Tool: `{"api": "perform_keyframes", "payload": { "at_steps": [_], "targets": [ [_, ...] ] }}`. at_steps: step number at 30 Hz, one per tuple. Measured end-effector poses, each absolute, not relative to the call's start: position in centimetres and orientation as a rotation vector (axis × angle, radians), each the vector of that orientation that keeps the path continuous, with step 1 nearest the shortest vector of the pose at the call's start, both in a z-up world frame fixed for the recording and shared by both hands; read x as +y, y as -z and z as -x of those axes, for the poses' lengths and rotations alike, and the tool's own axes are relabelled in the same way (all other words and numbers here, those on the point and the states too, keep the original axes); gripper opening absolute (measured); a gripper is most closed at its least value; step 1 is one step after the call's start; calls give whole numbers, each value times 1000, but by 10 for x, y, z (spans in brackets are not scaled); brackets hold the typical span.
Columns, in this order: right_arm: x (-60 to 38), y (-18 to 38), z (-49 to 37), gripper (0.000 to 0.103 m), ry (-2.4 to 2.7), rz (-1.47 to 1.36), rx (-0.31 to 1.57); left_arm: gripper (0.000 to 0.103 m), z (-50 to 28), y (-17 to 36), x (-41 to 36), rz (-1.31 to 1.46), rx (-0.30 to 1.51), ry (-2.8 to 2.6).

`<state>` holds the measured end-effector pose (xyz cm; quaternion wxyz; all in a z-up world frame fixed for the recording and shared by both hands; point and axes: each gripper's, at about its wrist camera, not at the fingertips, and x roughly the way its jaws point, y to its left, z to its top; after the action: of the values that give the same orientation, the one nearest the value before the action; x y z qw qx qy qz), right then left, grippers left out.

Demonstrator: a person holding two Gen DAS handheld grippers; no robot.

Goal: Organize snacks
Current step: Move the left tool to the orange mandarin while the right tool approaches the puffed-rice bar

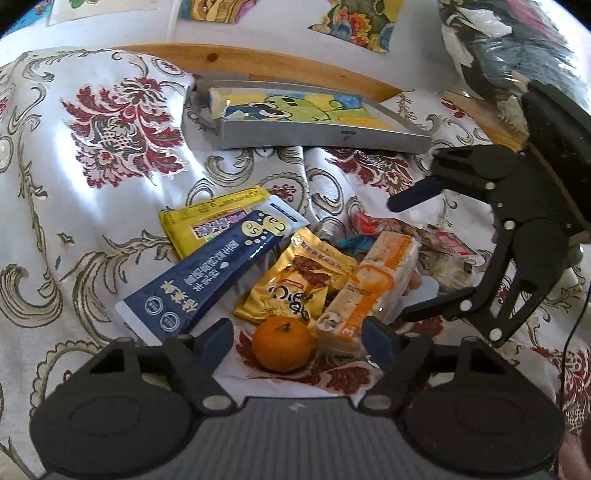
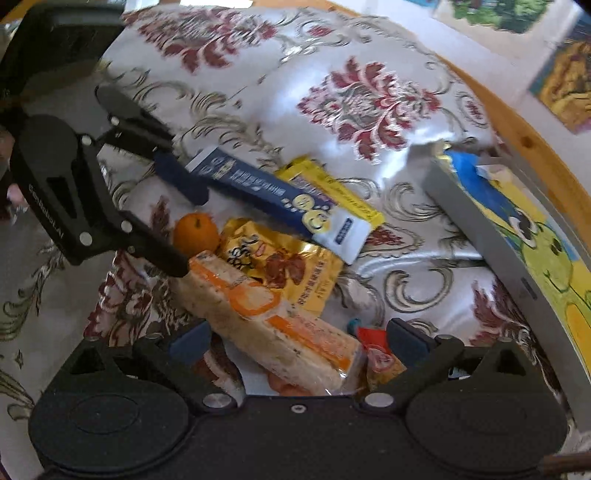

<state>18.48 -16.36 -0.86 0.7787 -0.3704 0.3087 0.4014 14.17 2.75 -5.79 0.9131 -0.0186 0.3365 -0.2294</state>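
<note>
floral damask cloth (image 1: 122,122) over a wooden-edged surface (image 1: 258,62), perhaps a table; colourful pictures (image 1: 354,22) on white wall.

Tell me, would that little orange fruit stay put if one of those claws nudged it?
Probably not. The orange is round and lies loose on the smooth, wrinkled cloth, so a nudge would likely set it rolling. Snack packets crowd its far side and might stop it. Its peel looks firm, so the open left gripper could likely grip it without harm.

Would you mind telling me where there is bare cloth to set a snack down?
Bare tablecloth lies left of the navy packet, and between the pile and the gray tray. It is crowded around the orange, gold bag and sandwich pack.
</note>
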Motion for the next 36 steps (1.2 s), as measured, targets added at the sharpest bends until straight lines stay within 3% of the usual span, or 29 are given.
{"api": "perform_keyframes", "payload": {
  "at_steps": [8,20,25,31,36],
  "targets": [
    [-149,26,-179,99,-842,872,678,77,-145,63,30,74,726,464],
    [-158,28,-162,77,-761,913,651,70,-150,61,41,175,754,443],
    [-160,27,-151,68,-711,907,654,62,-152,61,44,199,753,438],
    [-168,25,-142,56,-672,838,723,58,-150,61,42,187,755,430],
    [-171,25,-136,56,-666,783,747,58,-150,62,42,187,755,427]
  ]
}}
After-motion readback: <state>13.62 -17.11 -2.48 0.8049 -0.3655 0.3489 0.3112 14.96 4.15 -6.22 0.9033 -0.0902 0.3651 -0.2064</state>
